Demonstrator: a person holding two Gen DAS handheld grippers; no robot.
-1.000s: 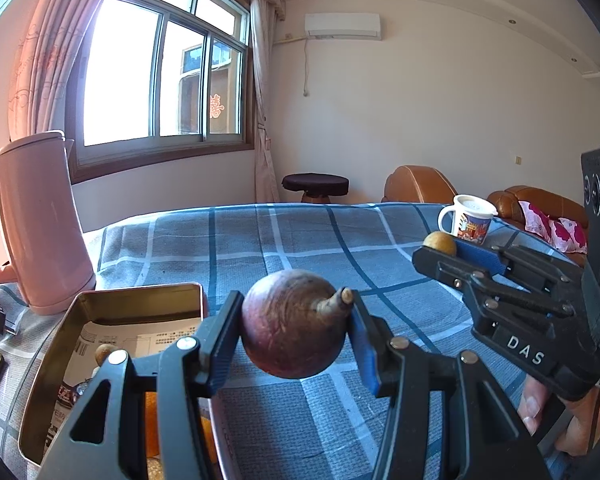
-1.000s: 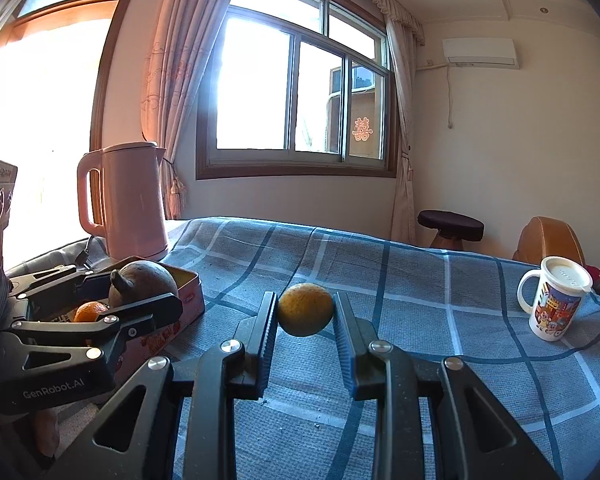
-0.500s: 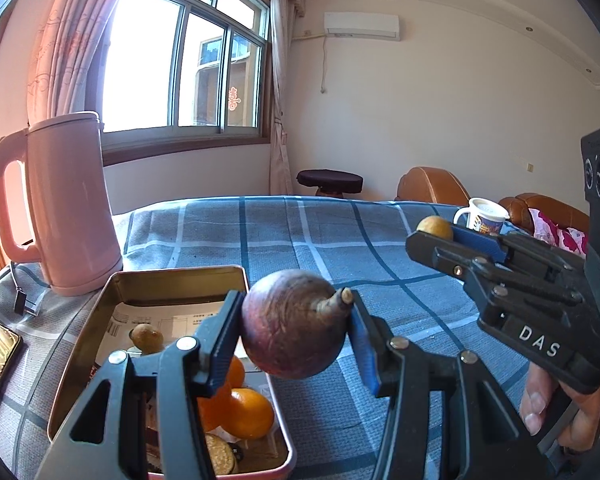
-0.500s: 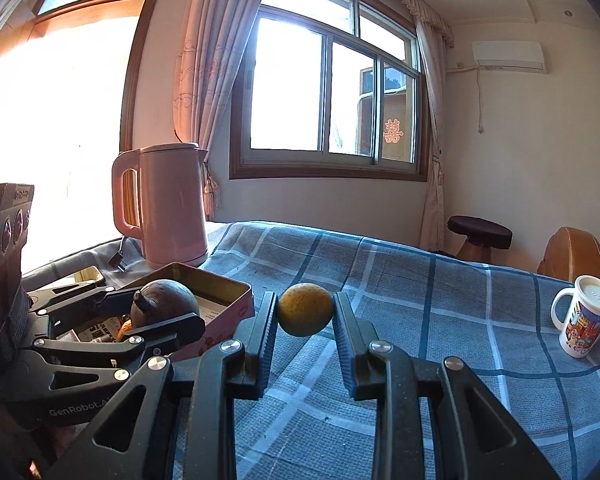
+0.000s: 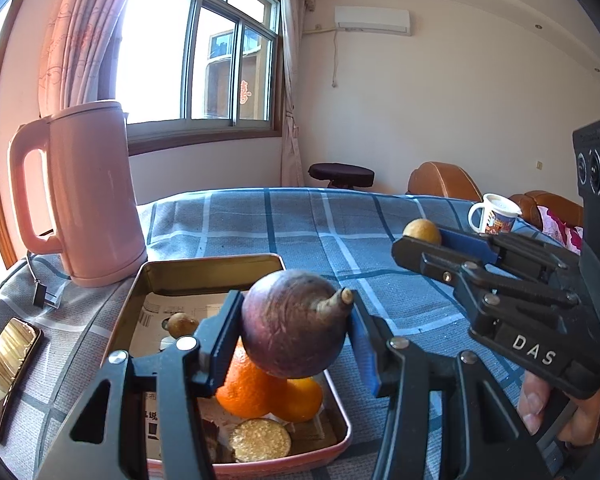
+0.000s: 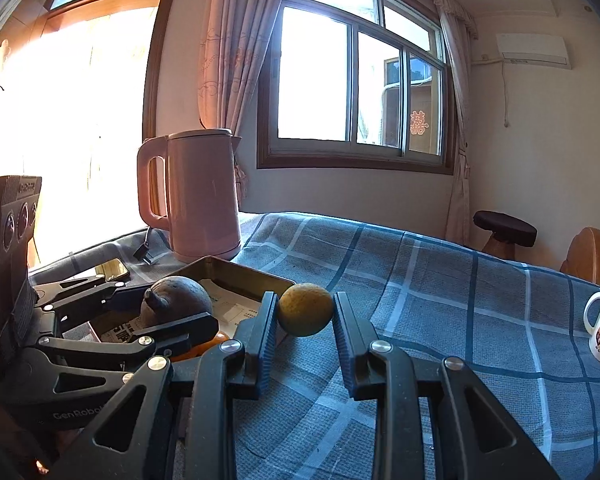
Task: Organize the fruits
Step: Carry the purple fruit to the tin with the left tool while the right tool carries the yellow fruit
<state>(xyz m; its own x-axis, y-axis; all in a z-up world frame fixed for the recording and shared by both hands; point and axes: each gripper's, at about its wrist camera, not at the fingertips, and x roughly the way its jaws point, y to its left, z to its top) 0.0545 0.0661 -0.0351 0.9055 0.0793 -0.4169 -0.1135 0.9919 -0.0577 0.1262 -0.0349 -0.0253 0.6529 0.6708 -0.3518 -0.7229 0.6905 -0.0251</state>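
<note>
My left gripper [image 5: 296, 320] is shut on a dark purple round fruit [image 5: 292, 324] with a stub stem and holds it above the metal tin [image 5: 212, 270]. The tin holds two oranges [image 5: 248, 390], a small brown fruit [image 5: 182, 323], a round biscuit and printed paper. My right gripper [image 6: 305, 312] is shut on a small yellow fruit [image 6: 305, 309], held above the cloth just right of the tin [image 6: 240, 274]. In the left wrist view the right gripper [image 5: 432, 240] with its yellow fruit [image 5: 422, 231] is to the right of the tin. The left gripper [image 6: 172, 312] shows in the right wrist view.
A pink kettle [image 5: 88, 196] stands behind the tin at the left, with its plug beside it. A phone [image 5: 6, 364] lies at the left table edge. A printed mug [image 5: 496, 220] stands at the far right. The table has a blue checked cloth [image 5: 320, 232].
Both grippers have moved left with their fruits. The purple fruit now hangs over the tin, and the kettle and tin sit nearer the middle of both views.
</note>
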